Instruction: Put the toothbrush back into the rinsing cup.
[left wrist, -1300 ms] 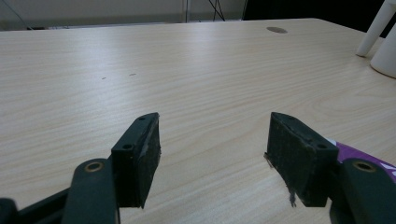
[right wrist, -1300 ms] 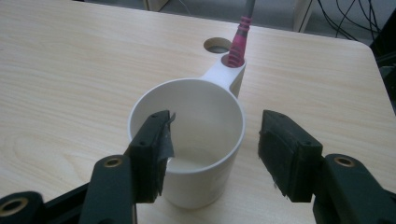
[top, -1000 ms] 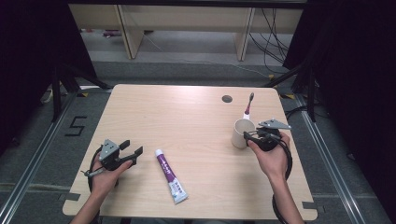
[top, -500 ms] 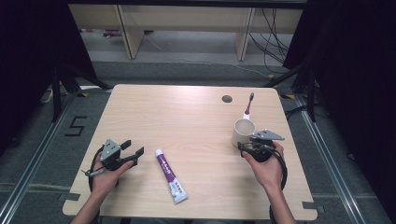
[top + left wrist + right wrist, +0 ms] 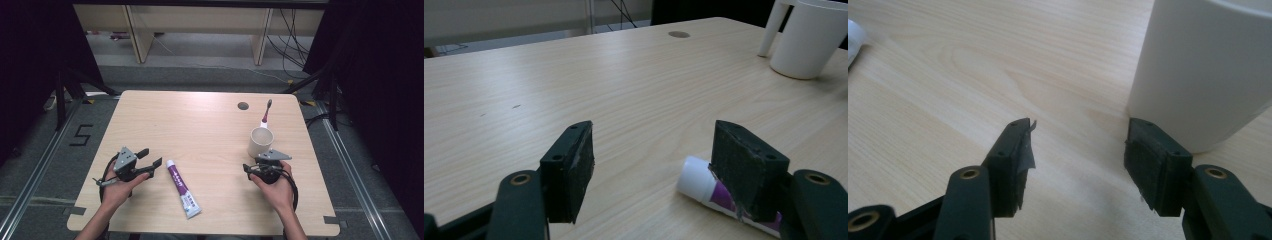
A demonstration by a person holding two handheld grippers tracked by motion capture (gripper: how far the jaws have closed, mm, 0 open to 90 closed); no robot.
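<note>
Now my left gripper [image 5: 150,159] gapes empty, toothpaste tube [image 5: 182,188] just right of it. My right gripper [image 5: 248,169], jaws wide and empty, sits just before the white cup [image 5: 260,142]; toothbrush [image 5: 266,114] inside.

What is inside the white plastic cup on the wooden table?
A purple and white toothbrush stands in the white plastic cup, head up and leaning on the rim. Its lower handle and the cup's bottom are hidden by the wall.

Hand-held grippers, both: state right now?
Left hand-held gripper: open, empty, by the tube.
Right hand-held gripper: open, empty, beside the cup.
</note>
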